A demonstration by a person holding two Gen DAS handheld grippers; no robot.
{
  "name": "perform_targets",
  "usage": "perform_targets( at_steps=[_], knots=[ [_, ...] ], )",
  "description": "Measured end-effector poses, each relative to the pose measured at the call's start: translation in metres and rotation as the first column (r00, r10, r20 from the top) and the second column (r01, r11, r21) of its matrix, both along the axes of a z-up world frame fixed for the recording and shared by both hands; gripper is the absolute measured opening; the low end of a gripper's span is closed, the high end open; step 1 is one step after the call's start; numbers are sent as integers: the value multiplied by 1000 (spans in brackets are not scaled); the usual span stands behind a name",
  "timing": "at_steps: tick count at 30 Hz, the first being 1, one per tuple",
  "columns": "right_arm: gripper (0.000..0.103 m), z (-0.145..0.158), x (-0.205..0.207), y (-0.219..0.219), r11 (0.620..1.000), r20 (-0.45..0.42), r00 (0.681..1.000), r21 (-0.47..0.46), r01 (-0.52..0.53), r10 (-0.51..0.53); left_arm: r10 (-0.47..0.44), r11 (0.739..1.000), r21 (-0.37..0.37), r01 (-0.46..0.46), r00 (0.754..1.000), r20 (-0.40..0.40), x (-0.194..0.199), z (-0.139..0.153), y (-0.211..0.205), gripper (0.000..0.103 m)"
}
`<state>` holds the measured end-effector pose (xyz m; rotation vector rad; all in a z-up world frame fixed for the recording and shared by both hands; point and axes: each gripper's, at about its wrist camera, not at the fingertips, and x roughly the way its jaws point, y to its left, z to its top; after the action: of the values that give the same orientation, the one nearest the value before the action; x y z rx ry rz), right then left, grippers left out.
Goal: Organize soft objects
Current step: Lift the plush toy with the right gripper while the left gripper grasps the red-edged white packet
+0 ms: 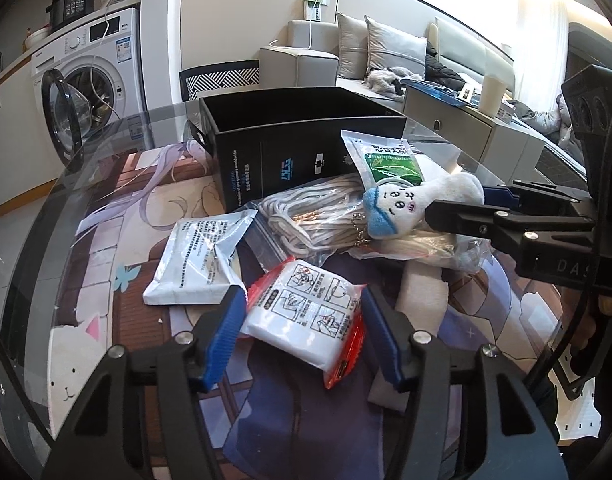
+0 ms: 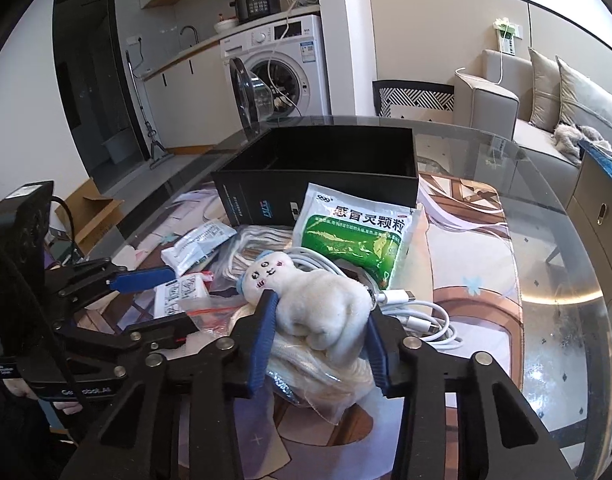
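A white plush toy with a blue cap (image 2: pixel 306 300) lies on a bagged bundle of white rope (image 1: pixel 318 212). My right gripper (image 2: pixel 320 320) has its blue pads against both sides of the plush, shut on it; it also shows in the left wrist view (image 1: pixel 458 204), where the plush (image 1: pixel 410 204) is in its fingers. My left gripper (image 1: pixel 301 324) is open, its pads either side of a white packet with red edges (image 1: pixel 306 316) without pressing it. An open black box (image 1: pixel 301 136) stands behind the pile, also in the right wrist view (image 2: pixel 322 168).
A green and white medicine bag (image 2: pixel 362 236) leans on the box. A white sachet (image 1: pixel 197 264) lies left, a white USB cable (image 2: pixel 418 320) right. A foam piece (image 1: pixel 418 304) lies under the pile. A beige drawer unit (image 1: pixel 466 128) stands at the glass table's far right.
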<state>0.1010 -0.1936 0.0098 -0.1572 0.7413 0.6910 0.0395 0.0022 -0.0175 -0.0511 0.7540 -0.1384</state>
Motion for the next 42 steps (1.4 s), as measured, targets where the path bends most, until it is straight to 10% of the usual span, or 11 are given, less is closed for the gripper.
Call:
perform_targets(
  at_steps=[29,35,42],
  knots=[
    [38,28,-29,-24,996,98,995,86,5,-13,-5,997,-75,7,1000,27,-15,13,9,37],
    [38,27,-28,-27,997,97,995,82,13,-21,-30,999,-15,30,1000,8,-17,10,7,64],
    [38,25,-27,-27,996,89,996,82,17,-24,-18,1000,-2,18,999,-44,-8,0,4,65]
  ],
)
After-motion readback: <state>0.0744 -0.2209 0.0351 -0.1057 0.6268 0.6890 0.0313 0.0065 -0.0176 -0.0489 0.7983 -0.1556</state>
